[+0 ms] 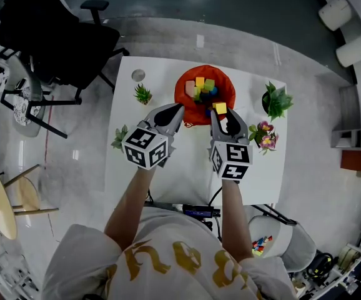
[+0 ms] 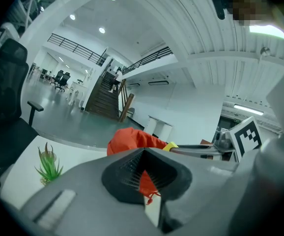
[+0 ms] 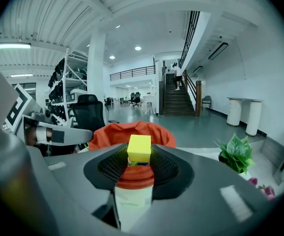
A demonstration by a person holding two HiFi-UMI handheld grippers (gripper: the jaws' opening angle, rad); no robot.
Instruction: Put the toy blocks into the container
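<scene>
An orange fabric container (image 1: 182, 96) stands at the back middle of the white table (image 1: 187, 174), with several coloured blocks (image 1: 203, 86) inside. My right gripper (image 1: 220, 111) hovers at its near right rim, shut on a yellow block (image 1: 220, 107). In the right gripper view that block (image 3: 139, 148) sits between the pads, with the container (image 3: 107, 134) just beyond. My left gripper (image 1: 178, 109) is at the container's near left rim, shut with nothing in it. In the left gripper view the container (image 2: 129, 140) shows past the closed jaws, and the yellow block (image 2: 170, 145) to the right.
Small potted plants (image 1: 143, 94) (image 1: 119, 137) stand left of the container; a bigger plant (image 1: 276, 100) and pink flowers (image 1: 265, 134) stand to the right. A round disc (image 1: 138, 75) lies at the back left corner. A black office chair (image 1: 55, 36) is left of the table.
</scene>
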